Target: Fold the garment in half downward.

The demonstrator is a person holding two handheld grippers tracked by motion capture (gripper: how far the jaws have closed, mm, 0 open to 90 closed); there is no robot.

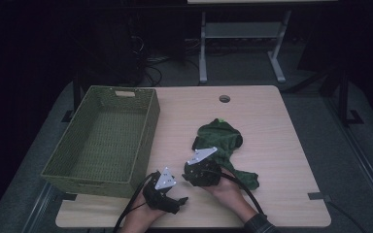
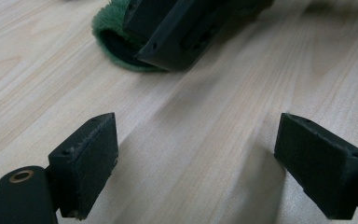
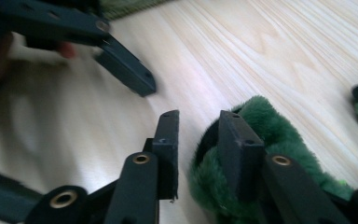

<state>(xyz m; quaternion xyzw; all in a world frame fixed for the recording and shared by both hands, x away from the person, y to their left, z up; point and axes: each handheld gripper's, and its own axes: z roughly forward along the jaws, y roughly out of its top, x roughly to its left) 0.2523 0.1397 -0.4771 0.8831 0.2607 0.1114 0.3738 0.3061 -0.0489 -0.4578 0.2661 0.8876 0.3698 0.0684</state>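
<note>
While the right tool [image 3: 198,140], jaws narrowly apart, apparently straddles an edge of the green cloth [image 1: 219,139] lying mid-tabletop [image 1: 281,145], the left tool [image 2: 196,163] waits wide apart and empty, so the basket [image 1: 80,170] remains unfilled.

No legible text, label, brand, number or sign on anything here: table, basket, cloth and grippers all bare of lettering.
</note>
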